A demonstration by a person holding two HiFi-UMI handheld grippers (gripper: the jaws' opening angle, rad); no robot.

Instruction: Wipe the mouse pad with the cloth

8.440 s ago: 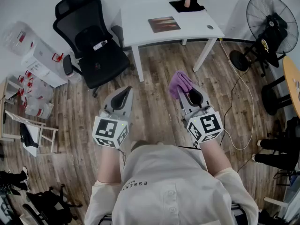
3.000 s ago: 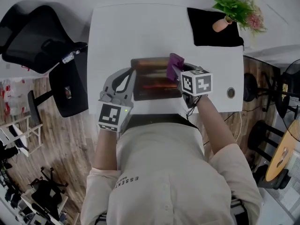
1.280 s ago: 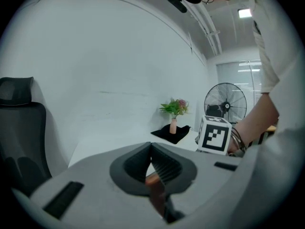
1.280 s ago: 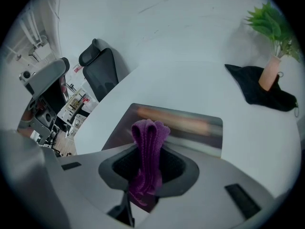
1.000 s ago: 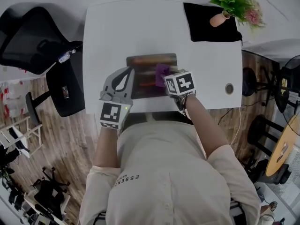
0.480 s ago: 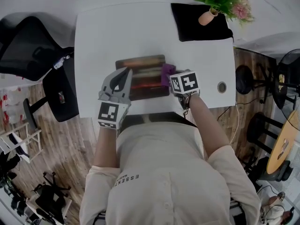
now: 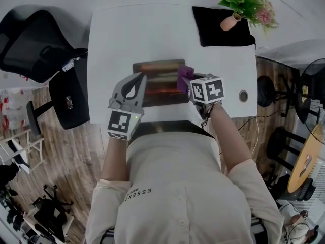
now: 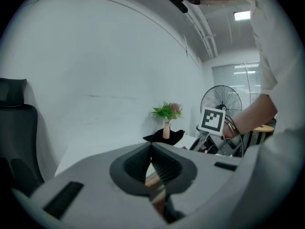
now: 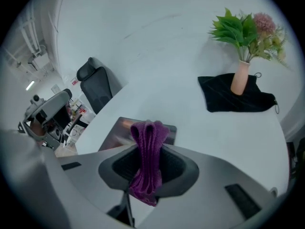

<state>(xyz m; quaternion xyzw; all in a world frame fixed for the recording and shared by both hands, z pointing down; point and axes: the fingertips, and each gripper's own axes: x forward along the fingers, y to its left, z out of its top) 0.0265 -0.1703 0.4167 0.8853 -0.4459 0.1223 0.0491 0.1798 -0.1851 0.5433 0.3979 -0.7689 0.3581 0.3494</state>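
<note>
Fig.: right gripper jaws clamped on purple cloth at mouse pad right edge; left gripper closed, empty (prob. steadying pad). Press flat w/ overlapping strokes.

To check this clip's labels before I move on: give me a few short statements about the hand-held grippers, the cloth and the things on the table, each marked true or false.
1. The right hand-held gripper is clamped on a purple cloth. True.
2. The left hand-held gripper grips a second cloth. False: its jaws are together with nothing between them.
3. The vase stands on the mouse pad. False: it stands on a black mat at the far right corner of the table.
4. The cloth is at the right end of the mouse pad. True.
</note>
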